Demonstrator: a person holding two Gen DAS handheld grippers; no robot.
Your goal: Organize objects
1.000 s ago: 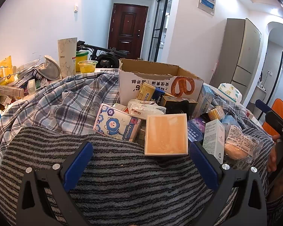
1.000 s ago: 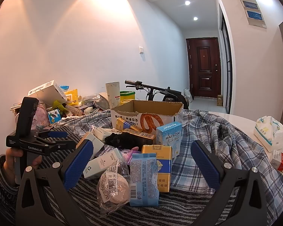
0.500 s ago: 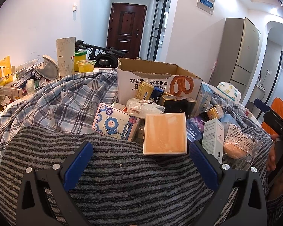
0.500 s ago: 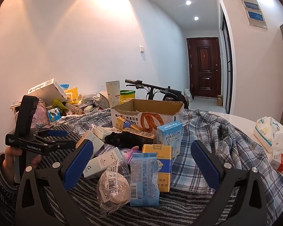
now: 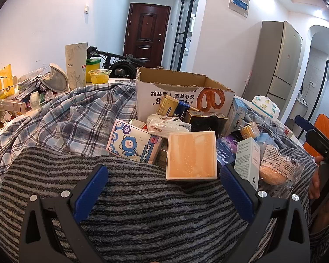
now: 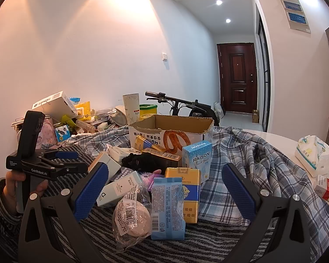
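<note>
A torn cardboard box stands open at the back of a heap of small packages on striped and plaid cloth. In front of it lie an orange square box, a pink cartoon tissue pack, a white carton marked G, a wrapped bun, a blue wafer pack, a yellow cigarette pack and a blue RAISON box. My left gripper is open over the striped cloth, just short of the orange box. My right gripper is open around the bun and the wafer pack.
Bottles, a tall white carton and a yellow cup crowd the table's far left. A tissue pack and a red-white box lie on the round white table at right. A bicycle stands behind.
Both grippers stay open and nearly still. The left wrist view has shifted slightly, so the heap sits a little lower and further left in it.
</note>
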